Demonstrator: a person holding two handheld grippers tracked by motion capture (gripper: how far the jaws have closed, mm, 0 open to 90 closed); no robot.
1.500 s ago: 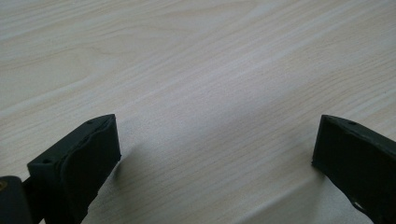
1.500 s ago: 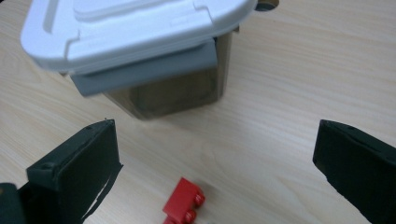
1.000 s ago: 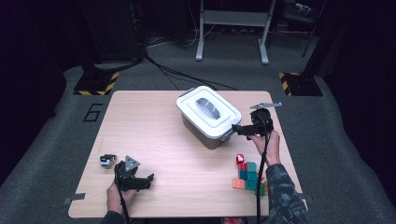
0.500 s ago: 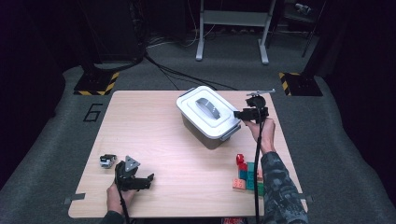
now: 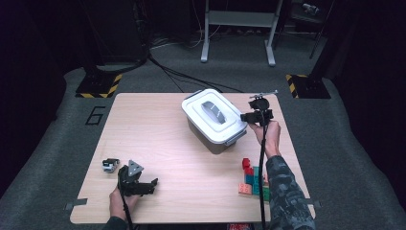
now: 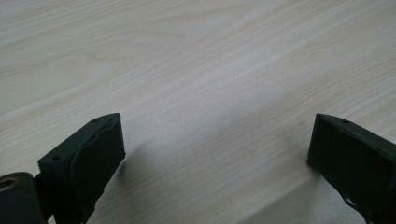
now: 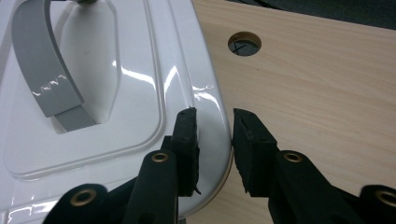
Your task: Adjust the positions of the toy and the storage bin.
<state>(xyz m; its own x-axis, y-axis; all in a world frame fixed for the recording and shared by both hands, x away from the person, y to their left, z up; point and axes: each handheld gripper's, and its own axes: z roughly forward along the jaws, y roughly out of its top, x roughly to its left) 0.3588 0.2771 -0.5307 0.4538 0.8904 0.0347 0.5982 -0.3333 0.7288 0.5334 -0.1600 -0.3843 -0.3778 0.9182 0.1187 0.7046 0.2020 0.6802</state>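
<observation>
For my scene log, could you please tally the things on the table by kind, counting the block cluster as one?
Lidded white container: 1
Cluster of coloured blocks: 1
Small black-and-white object: 1
Handheld grippers: 2, left gripper and right gripper
Total: 5

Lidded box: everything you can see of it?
The box is a grey plastic tub with a glossy white lid, shut, and a grey handle lying flat in the lid's recess. It sits upright, turned askew, on the table's far right. The right gripper's jaws straddle the lid's edge, nearly closed.
</observation>
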